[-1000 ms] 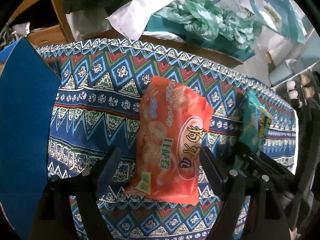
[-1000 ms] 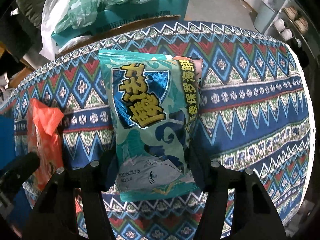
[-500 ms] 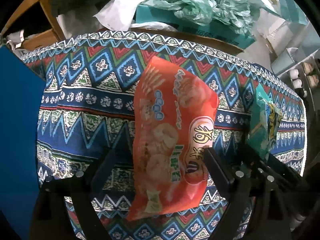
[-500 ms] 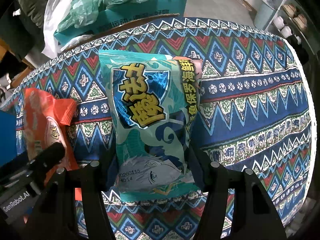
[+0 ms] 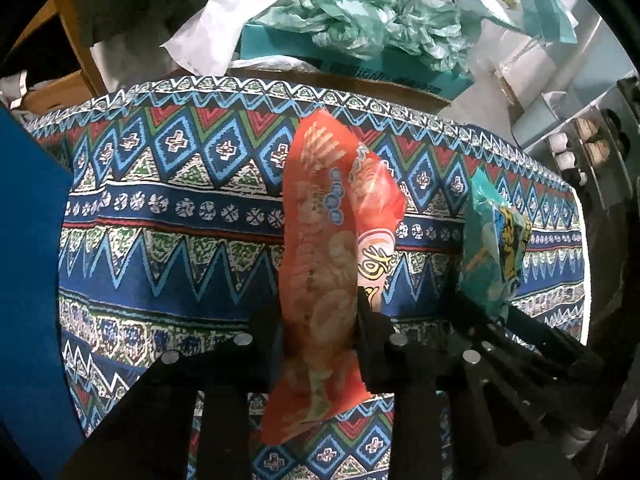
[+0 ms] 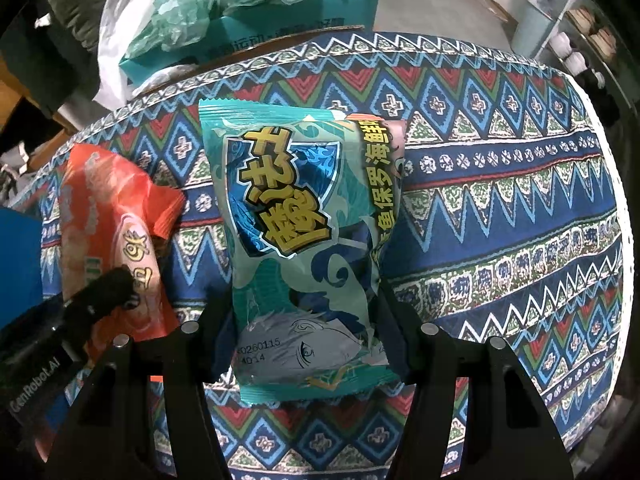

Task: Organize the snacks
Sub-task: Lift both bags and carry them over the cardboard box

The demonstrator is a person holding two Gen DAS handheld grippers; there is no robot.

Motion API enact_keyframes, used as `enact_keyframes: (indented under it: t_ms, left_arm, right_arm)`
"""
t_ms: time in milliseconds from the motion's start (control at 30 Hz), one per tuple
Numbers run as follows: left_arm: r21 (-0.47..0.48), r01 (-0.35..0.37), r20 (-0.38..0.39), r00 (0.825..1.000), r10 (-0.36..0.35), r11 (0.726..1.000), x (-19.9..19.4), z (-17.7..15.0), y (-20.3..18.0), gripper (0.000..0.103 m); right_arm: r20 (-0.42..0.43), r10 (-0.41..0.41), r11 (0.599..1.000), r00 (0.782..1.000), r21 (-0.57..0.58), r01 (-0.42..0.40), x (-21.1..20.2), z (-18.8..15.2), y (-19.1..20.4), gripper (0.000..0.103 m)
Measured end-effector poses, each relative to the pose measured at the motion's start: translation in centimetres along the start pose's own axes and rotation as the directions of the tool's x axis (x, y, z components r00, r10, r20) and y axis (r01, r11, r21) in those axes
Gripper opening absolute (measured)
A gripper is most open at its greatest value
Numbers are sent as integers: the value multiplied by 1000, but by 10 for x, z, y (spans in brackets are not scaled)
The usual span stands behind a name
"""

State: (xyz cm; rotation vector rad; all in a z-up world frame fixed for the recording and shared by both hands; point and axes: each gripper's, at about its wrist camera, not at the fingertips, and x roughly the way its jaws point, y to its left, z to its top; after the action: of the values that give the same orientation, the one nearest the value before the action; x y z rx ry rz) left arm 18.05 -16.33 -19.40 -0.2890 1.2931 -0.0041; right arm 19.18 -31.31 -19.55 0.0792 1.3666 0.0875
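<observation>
My left tongs [image 5: 316, 320] pinch the orange snack bag [image 5: 320, 264]; only my right view shows the teal bag's [image 6: 308, 240] printed face, clamped by the right tongs [image 6: 304, 344].

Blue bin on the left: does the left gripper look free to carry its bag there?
Probably yes. The left gripper is shut on the orange bag, and only patterned cloth lies between it and the blue bin.

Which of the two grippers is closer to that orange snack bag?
Left. The left gripper is clamped on the orange snack bag, fingers pressing both sides. The right gripper holds the teal snack bag, beside the orange one without touching it.
</observation>
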Motion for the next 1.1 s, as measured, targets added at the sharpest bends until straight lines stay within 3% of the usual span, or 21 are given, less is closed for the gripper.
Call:
enact_keyframes:
  t_ms: [433, 867, 1100]
  left_arm:
    - [17, 36, 41, 999, -36, 999, -38, -16, 10, 26]
    - [54, -22, 128, 992, 15, 998, -99, -40, 32, 26]
    - [35, -34, 170, 985, 27, 999, -136, -49, 51, 26]
  right_arm:
    - [12, -2, 999, 1000, -38, 2, -32, -15, 15, 61]
    - [67, 26, 997, 997, -76, -21, -91, -33, 32, 61]
    - [112, 67, 989, 991, -135, -52, -124, -46, 61, 61]
